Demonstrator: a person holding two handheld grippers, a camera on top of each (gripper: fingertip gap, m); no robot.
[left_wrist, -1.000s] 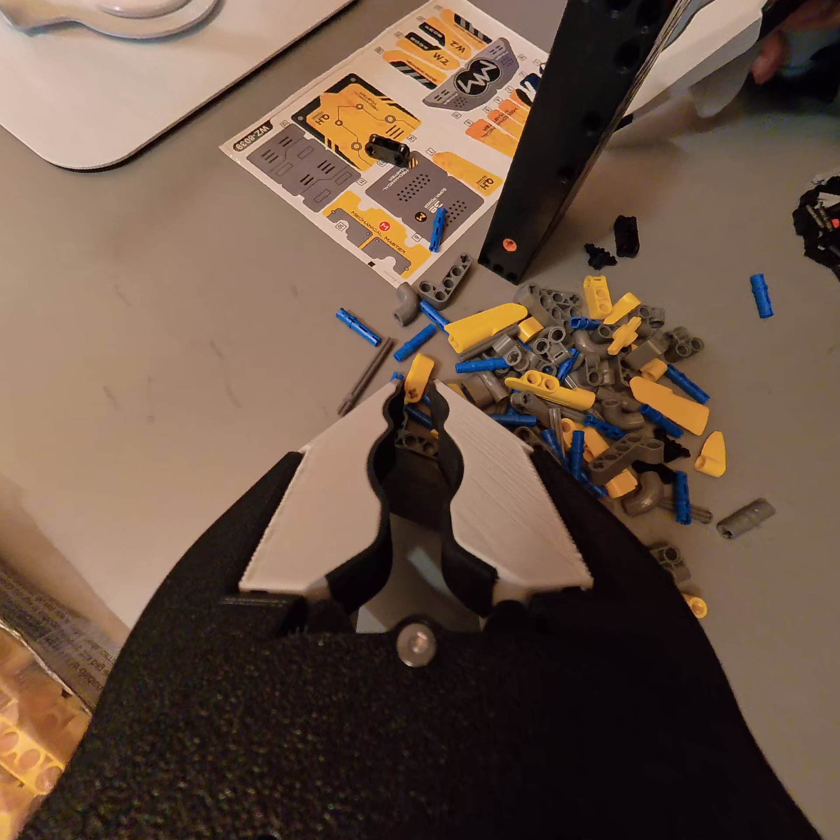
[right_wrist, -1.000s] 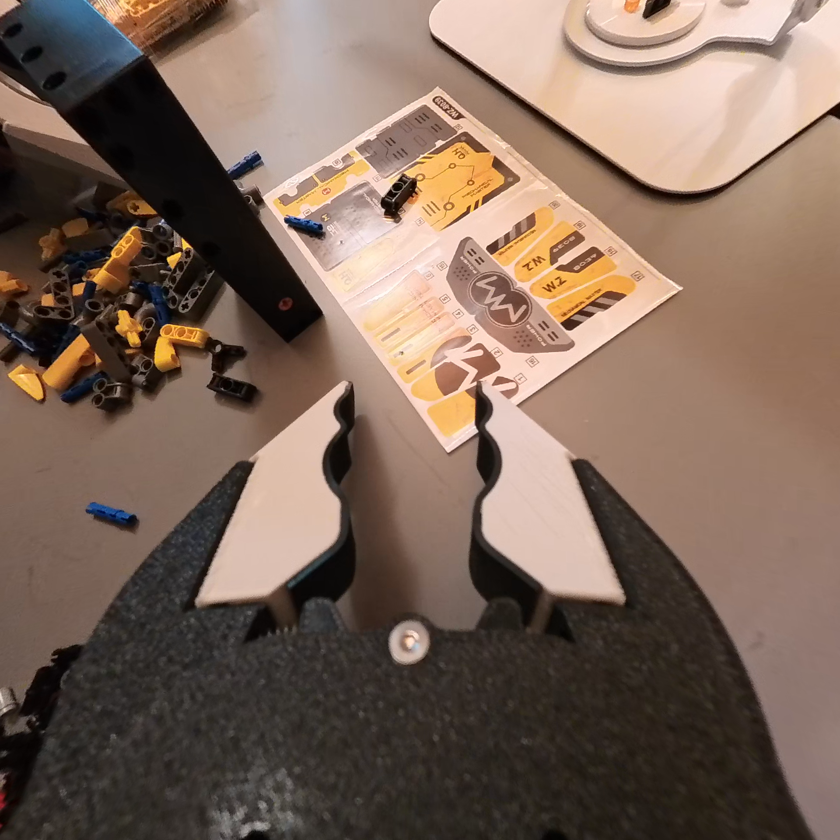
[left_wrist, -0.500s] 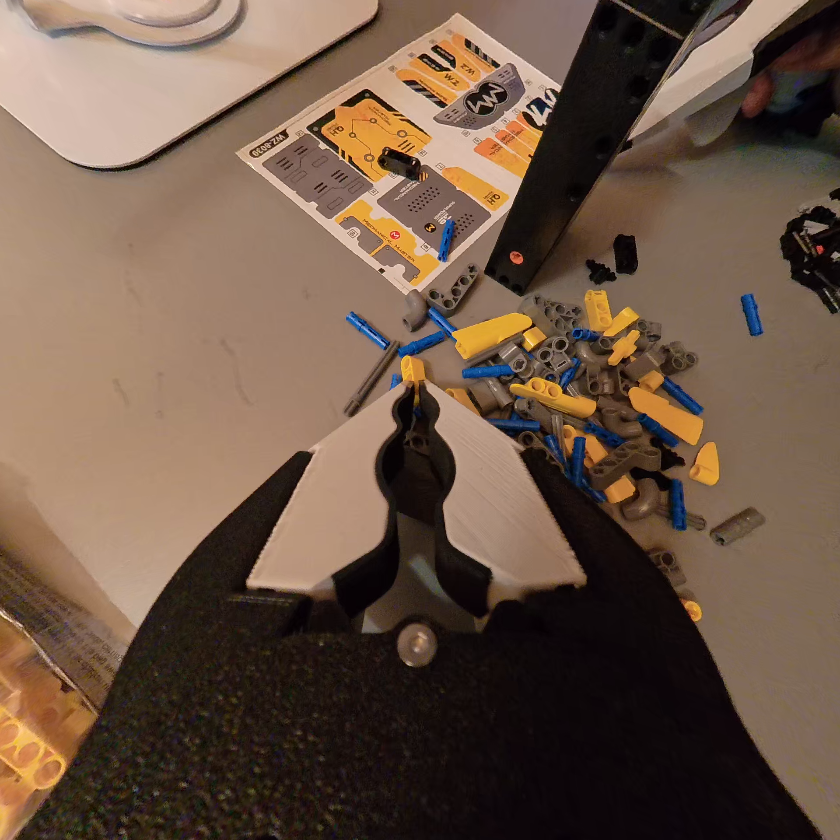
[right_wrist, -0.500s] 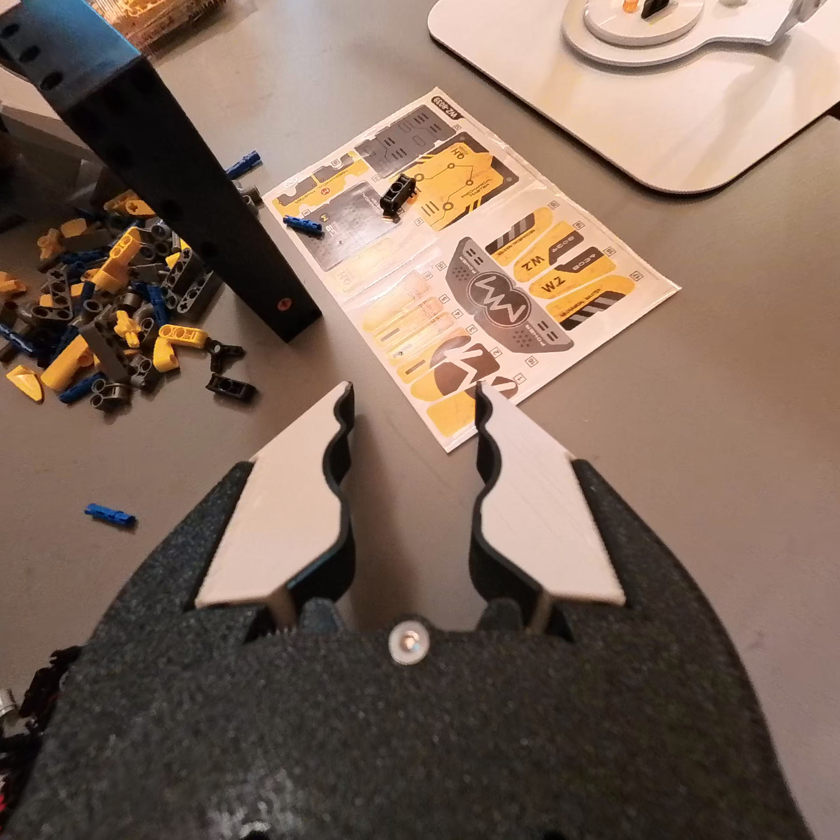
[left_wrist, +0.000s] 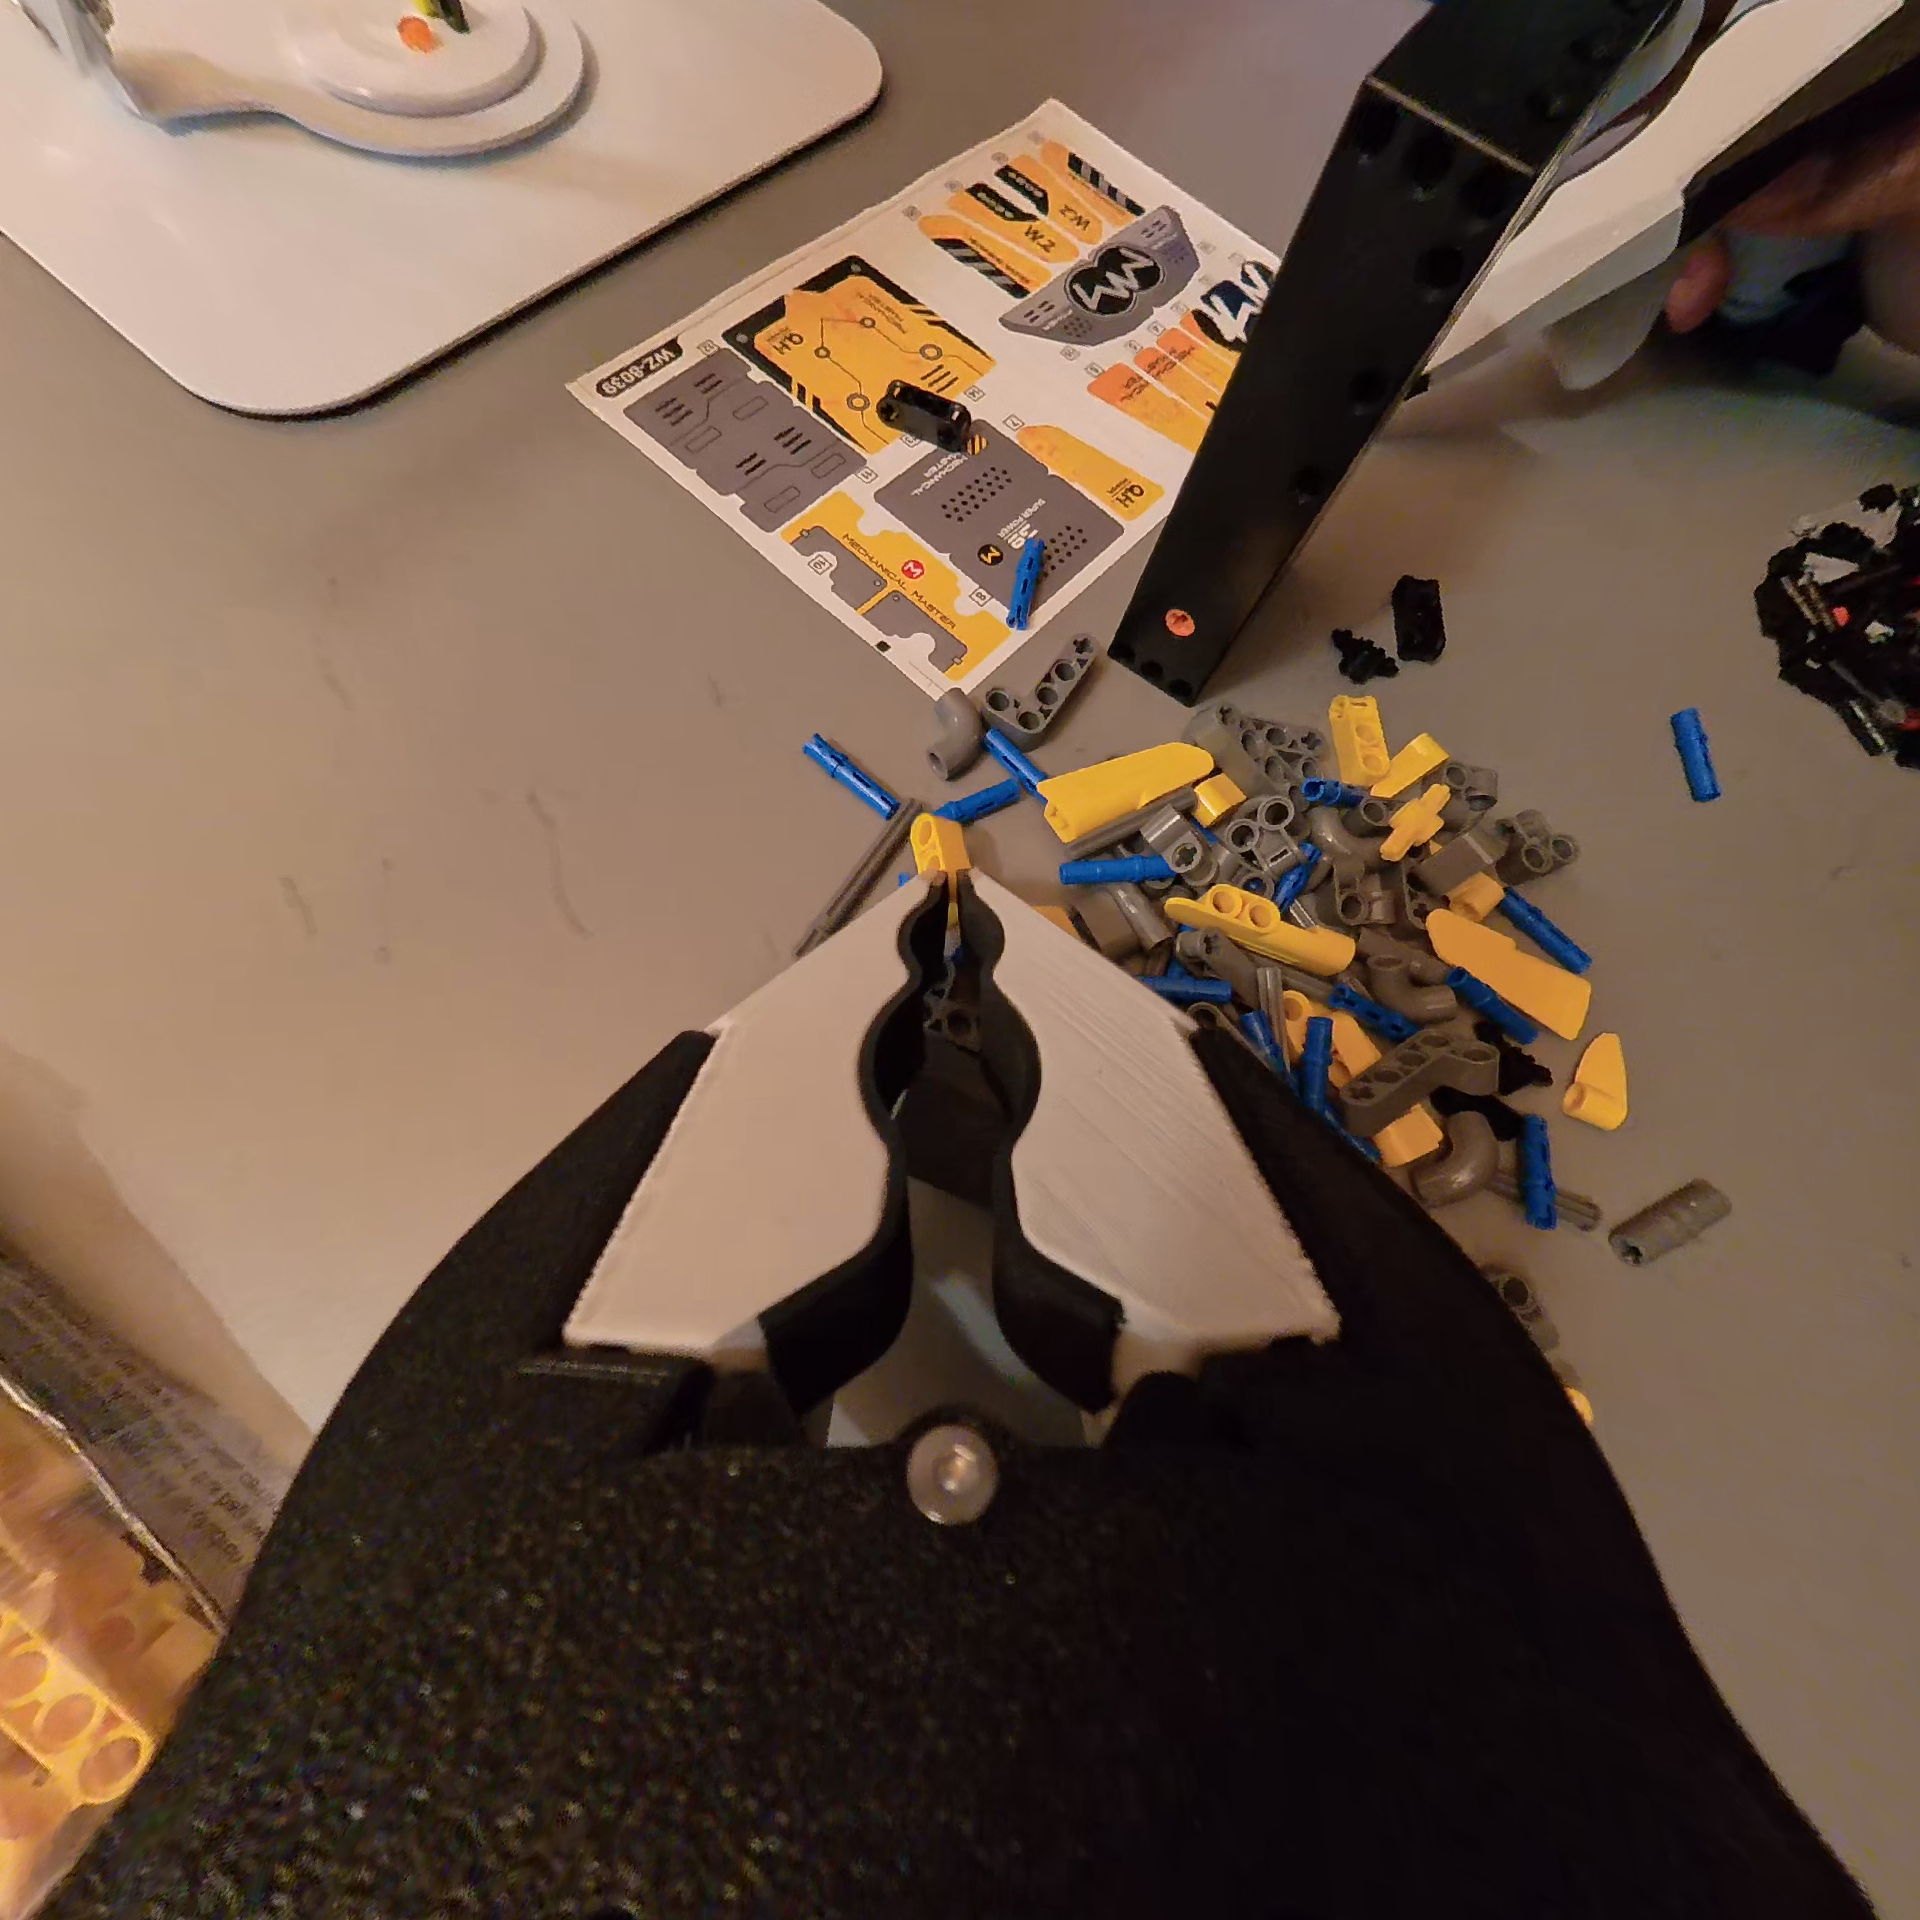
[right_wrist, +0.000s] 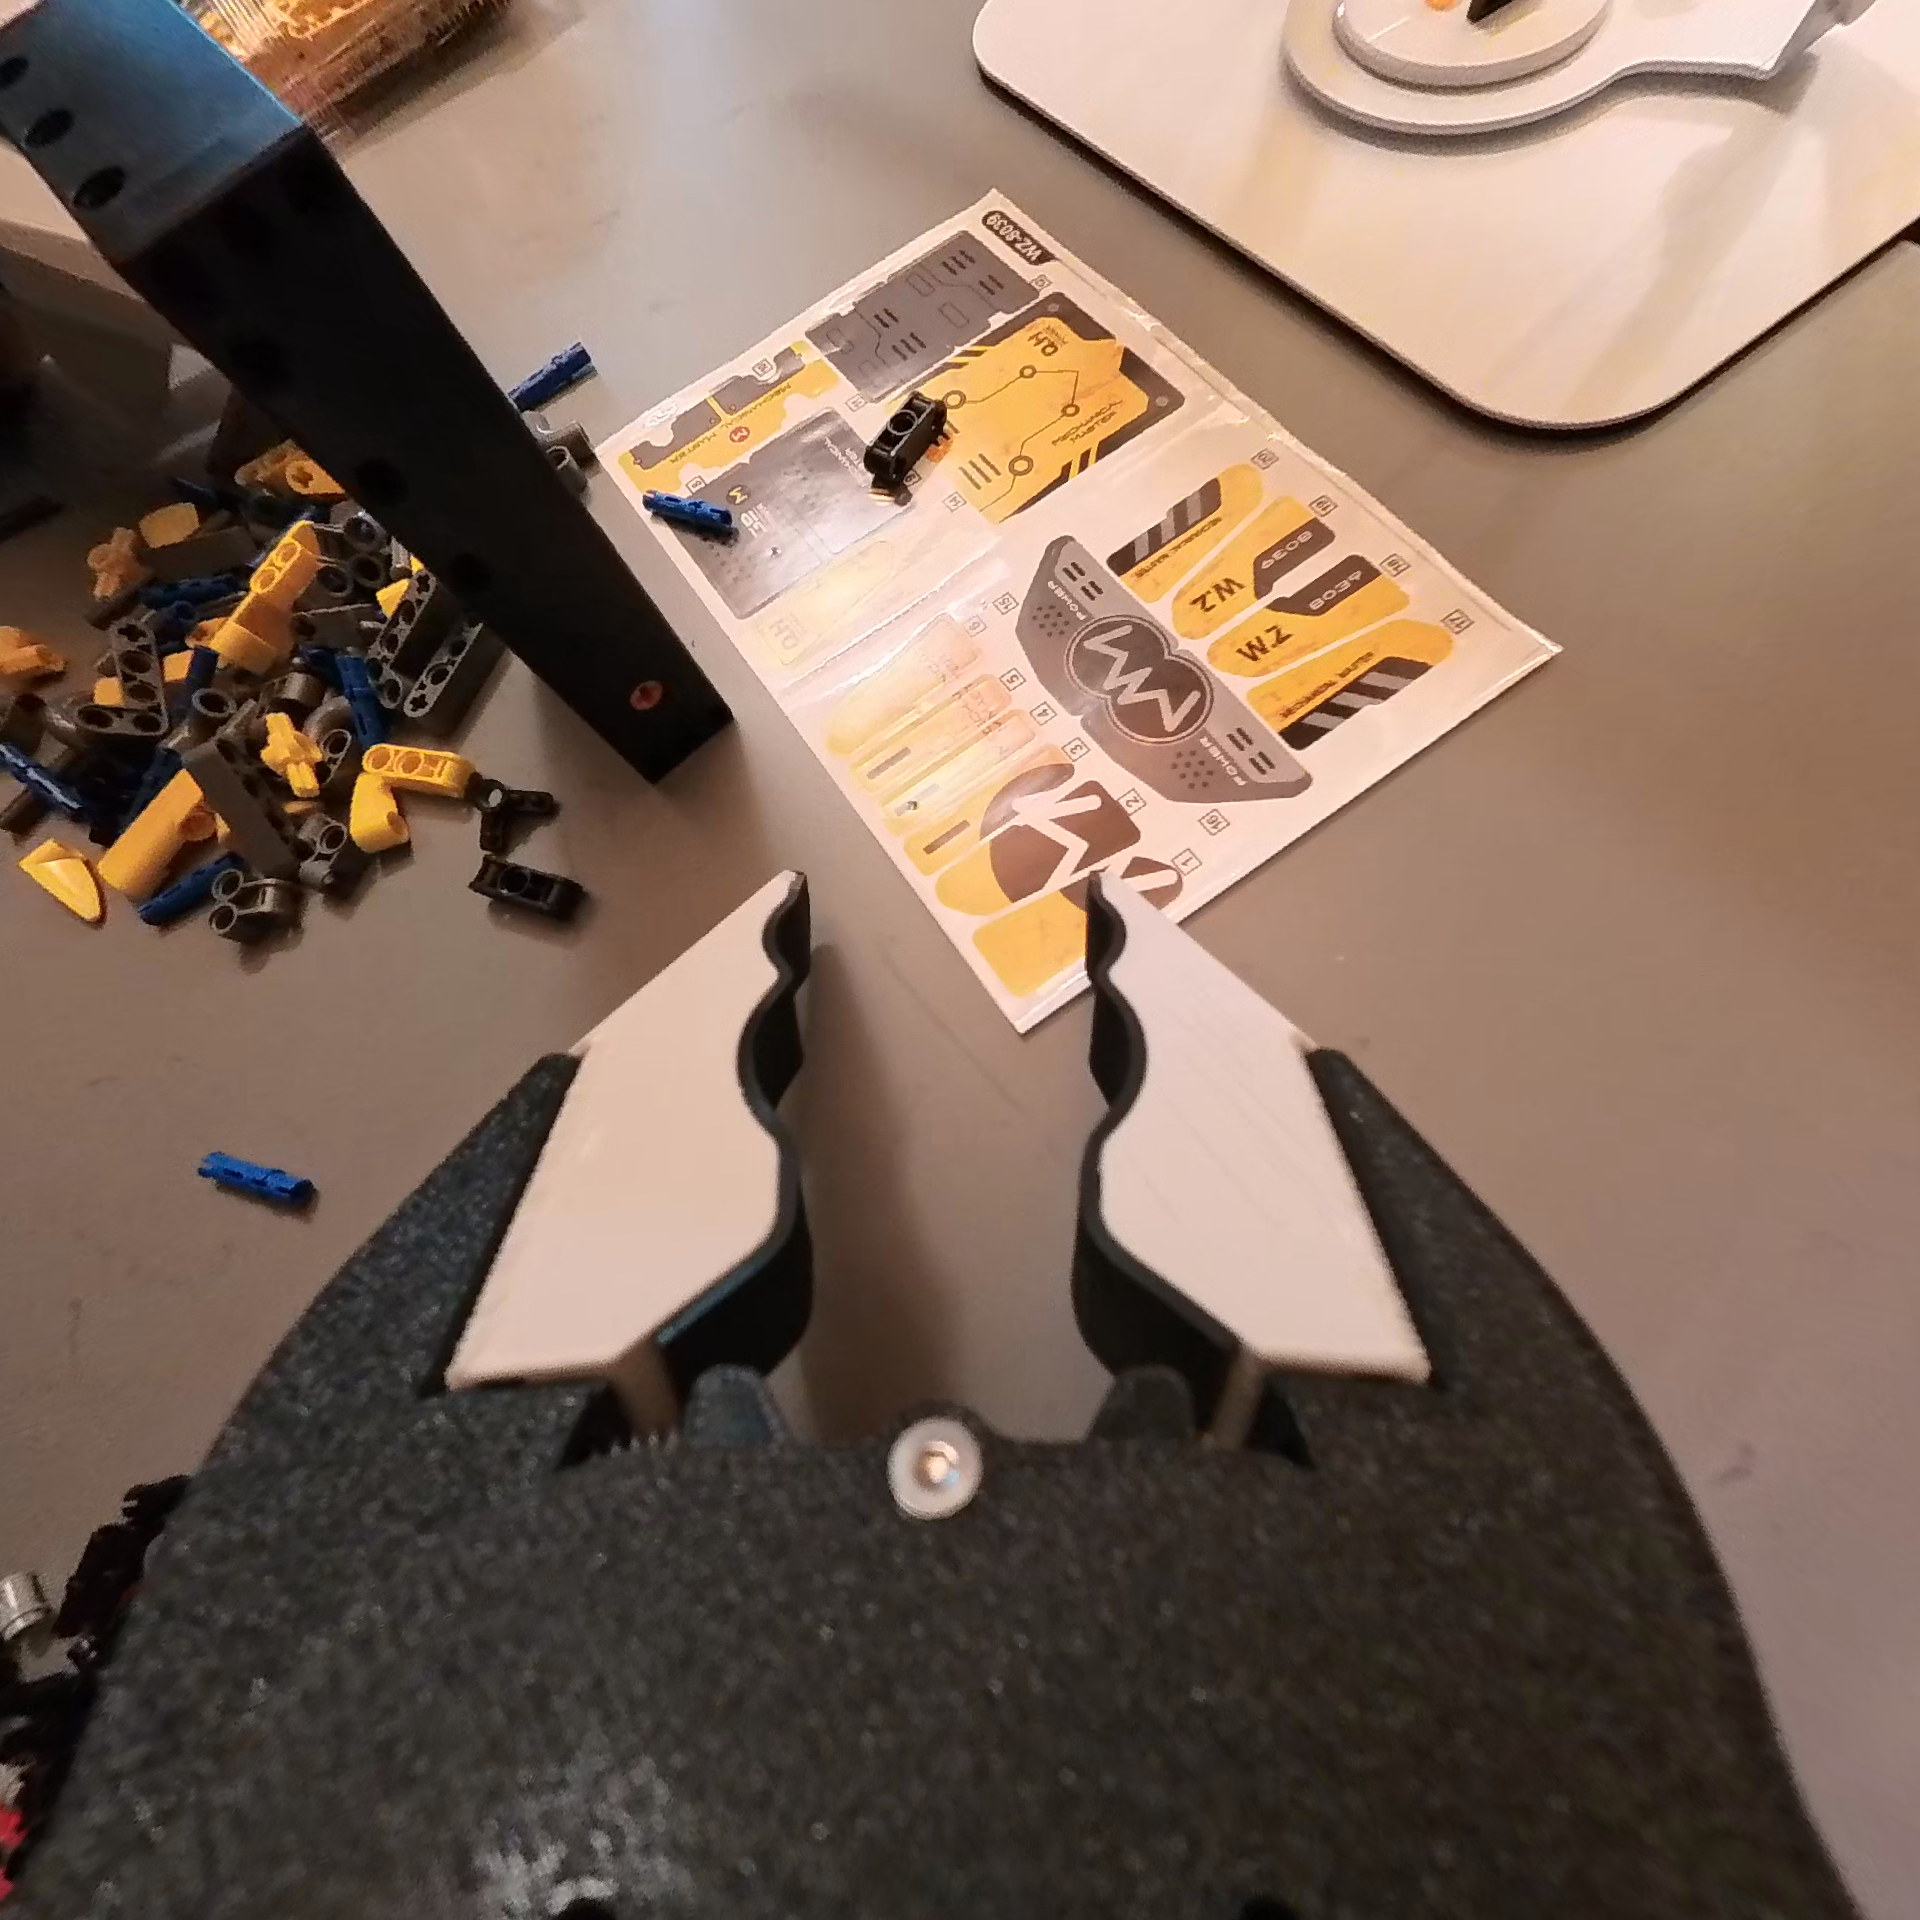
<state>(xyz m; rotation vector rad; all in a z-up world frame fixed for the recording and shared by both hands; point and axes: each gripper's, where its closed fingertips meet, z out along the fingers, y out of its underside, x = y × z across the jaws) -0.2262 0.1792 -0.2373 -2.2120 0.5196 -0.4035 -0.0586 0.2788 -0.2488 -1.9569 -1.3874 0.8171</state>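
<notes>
- Landmark: tall black perforated post (left_wrist: 1340, 416), leaning, its foot with an orange dot resting on the grey worktop (left_wrist: 364, 779)
- Left gripper (left_wrist: 951, 883): jaws drawn together at the tips, apparently pinching a small yellow holed connector piece (left_wrist: 938, 844) that sticks out beyond them; a dark grey piece shows in the gap behind the tips, and I cannot tell whether it is touched
- The yellow piece is in front of the post's foot, at the near-left edge of the loose heap of yellow, blue and grey building pieces (left_wrist: 1351, 935); whether it is clear of the worktop cannot be judged
- Right gripper (right_wrist: 945, 885): jaws well apart, holding nothing, over bare worktop in front of the post's foot, one tip over the near corner of the yellow and grey sticker sheet (right_wrist: 1091, 644)
- On the sheet, beside the post: a small black block (right_wrist: 906, 434) and a blue pin (right_wrist: 688, 511)
- Two small black connectors (right_wrist: 520, 883) are near the post's foot, left of the right gripper
- White rounded base plate (right_wrist: 1507, 239) is well beyond the post
</notes>
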